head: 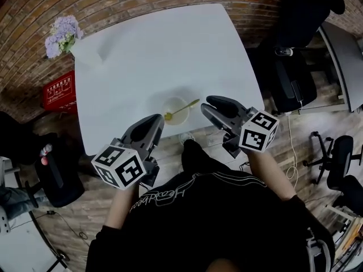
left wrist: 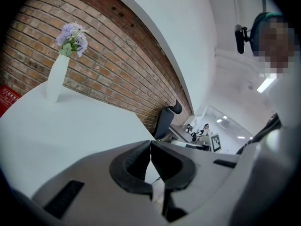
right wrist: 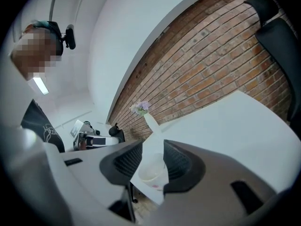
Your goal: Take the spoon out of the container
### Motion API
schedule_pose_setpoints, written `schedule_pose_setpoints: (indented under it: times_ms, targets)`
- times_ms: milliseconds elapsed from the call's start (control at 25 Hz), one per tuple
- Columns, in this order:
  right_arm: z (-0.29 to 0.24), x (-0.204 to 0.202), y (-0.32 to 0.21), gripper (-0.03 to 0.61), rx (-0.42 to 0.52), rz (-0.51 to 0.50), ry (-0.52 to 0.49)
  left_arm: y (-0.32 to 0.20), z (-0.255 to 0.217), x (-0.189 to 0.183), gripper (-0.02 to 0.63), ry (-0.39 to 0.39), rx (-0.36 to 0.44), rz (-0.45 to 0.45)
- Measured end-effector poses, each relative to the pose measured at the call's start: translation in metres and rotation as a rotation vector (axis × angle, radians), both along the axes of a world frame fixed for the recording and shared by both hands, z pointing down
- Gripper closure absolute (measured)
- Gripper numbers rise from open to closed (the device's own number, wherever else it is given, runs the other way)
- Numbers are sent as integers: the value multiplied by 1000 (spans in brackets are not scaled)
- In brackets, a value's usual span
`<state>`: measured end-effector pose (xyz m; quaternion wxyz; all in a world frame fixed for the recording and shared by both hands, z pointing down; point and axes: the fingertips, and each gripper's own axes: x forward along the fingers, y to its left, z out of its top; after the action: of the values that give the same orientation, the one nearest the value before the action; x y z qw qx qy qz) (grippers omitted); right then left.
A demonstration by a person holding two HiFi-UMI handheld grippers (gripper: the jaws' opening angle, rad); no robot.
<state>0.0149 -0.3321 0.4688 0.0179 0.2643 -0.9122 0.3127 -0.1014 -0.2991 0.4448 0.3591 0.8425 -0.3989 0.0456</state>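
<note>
The spoon (head: 187,106) stands in the container (head: 172,100) by the near edge of the surface (head: 170,50), its thin gold handle leaning over the rim toward my right gripper (head: 205,105). It looks light, stiff and slippery, so I'd pinch the handle. The right gripper is open and empty, and the left gripper (head: 154,123) is closed on nothing. Only the head view shows the spoon; the right gripper view frames just the container.

One table (head: 170,50), one container (head: 176,102), one spoon (head: 185,107), one flower vase (left wrist: 57,76), two hand-held grippers (head: 155,119) (head: 209,105).
</note>
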Motion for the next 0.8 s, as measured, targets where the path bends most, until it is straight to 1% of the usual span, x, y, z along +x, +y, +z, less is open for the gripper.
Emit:
schedule_pose_setpoints:
  times_ms: [160,240,440,680,800]
  targets:
    - [15,-5,-3,448,-1,-6,33,2,9,-2,609,0,-20,-15]
    - [24,-7,-3,446,-2,-9,61,4,12,-4,609,-1,-26,-22]
    - [43,-15,-3,446,-42,-20,77,6,16,-10,609,-5,-37,-39]
    - [57,-29,-5,448,-56,-18,93,8,19,-17,609,2,-46,-58]
    - [61,-34,-5,456,-47,-26,106,10,24,-20,609,3,-56,-64]
